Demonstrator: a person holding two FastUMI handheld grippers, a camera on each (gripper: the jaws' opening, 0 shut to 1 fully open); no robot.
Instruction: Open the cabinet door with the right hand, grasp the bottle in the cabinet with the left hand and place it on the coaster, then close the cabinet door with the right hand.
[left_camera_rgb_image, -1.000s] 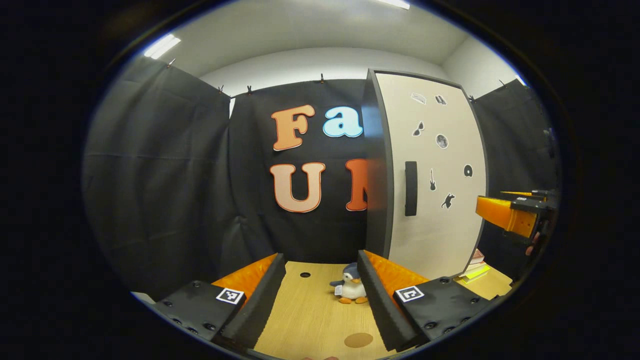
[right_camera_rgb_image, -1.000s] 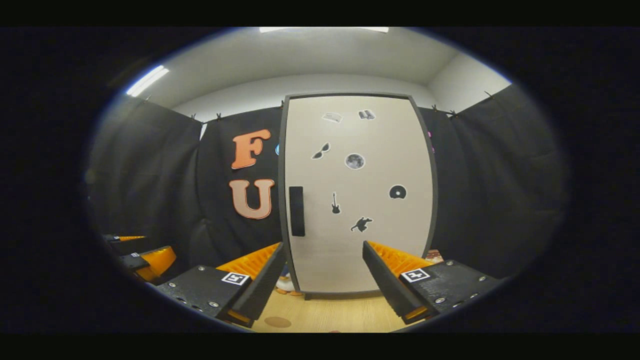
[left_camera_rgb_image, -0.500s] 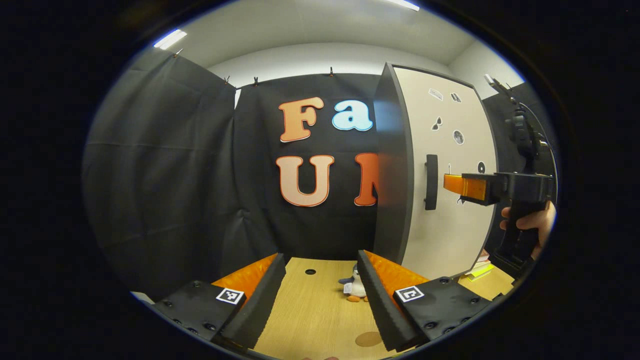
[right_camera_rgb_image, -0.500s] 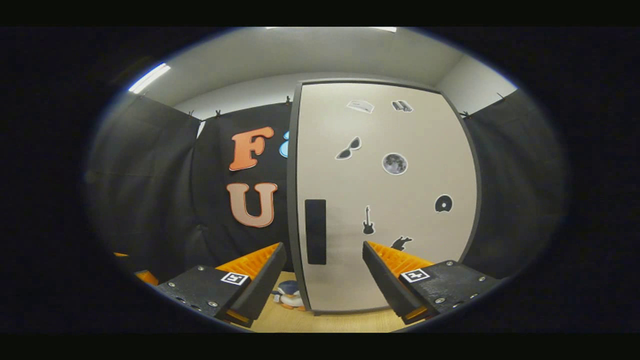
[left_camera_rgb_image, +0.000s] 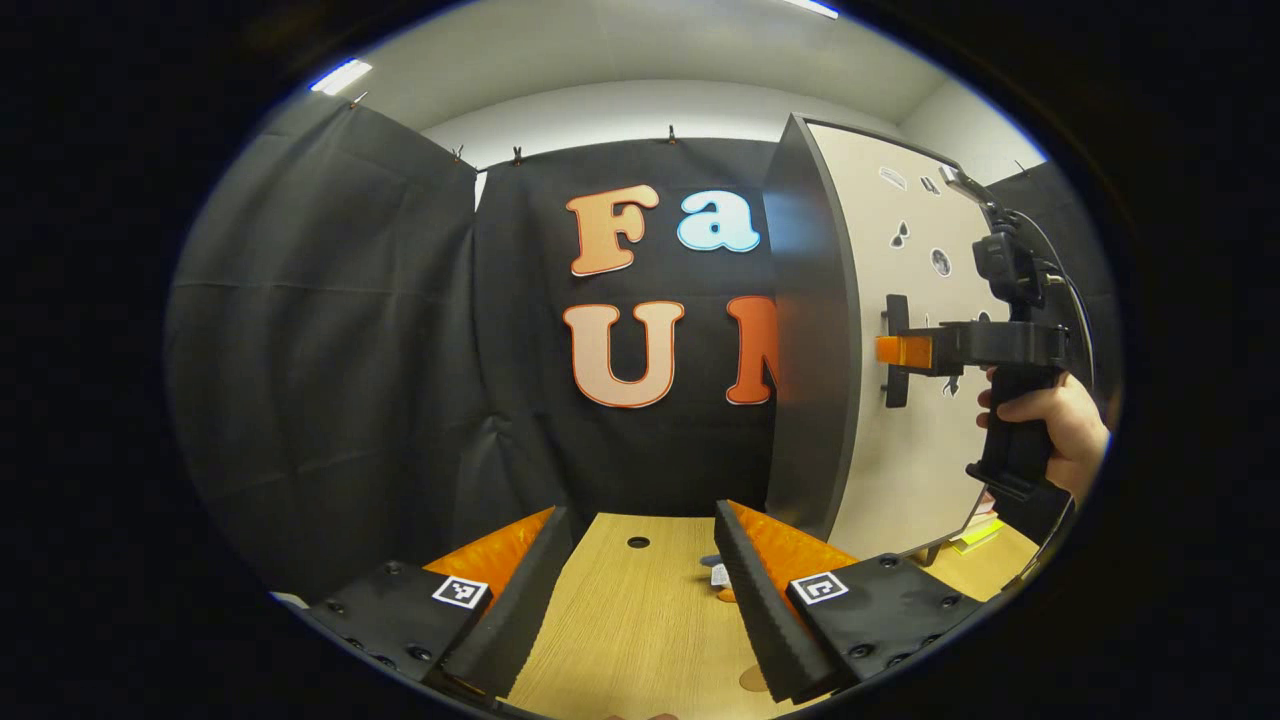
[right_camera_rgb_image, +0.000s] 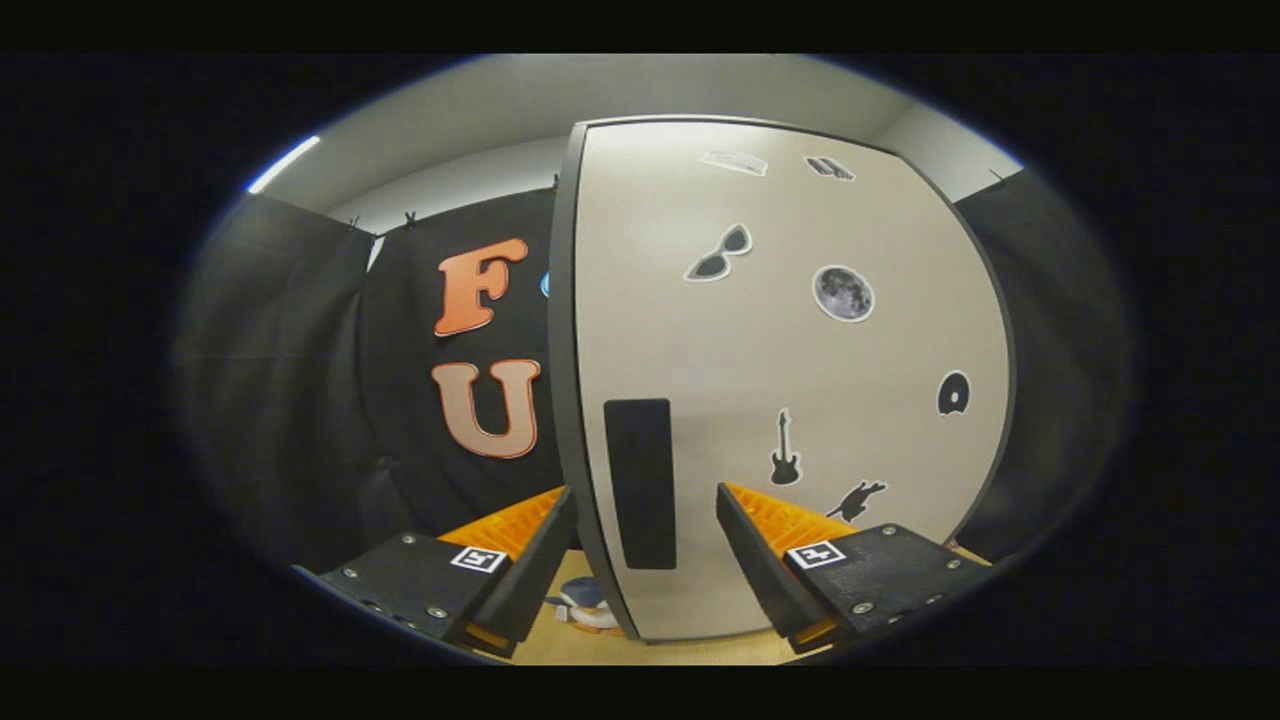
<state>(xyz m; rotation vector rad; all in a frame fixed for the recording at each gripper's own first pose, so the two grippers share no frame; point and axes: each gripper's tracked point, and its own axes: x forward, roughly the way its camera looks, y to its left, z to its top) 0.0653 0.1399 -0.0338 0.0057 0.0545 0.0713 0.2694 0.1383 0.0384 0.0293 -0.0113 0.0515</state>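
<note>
Right gripper (right_camera_rgb_image: 640, 560) spread wide, its 2 fingers flanking the door handle (right_camera_rgb_image: 640, 483) on the closed cabinet door (right_camera_rgb_image: 790, 380), not gripping. Left gripper (left_camera_rgb_image: 640, 600) likewise released, low over the table (left_camera_rgb_image: 620, 640), left of the cabinet.

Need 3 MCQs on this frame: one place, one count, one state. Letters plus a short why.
1. Where on the cabinet door is the handle?
A. near its left edge in the right gripper view
B. dead centre
C. along its top edge

2. How many guitar stickers are on the door?
A. none
B. one
C. three

3. State of the right gripper?
A. shut on the handle
B. open, handle between its fingers
C. shut on a bottle

Key:
1 A: the dark bar sits beside the door's left edge.
2 B: a single guitar shape shows.
3 B: the fingers stand apart, one each side of the handle in the right gripper view.
</note>
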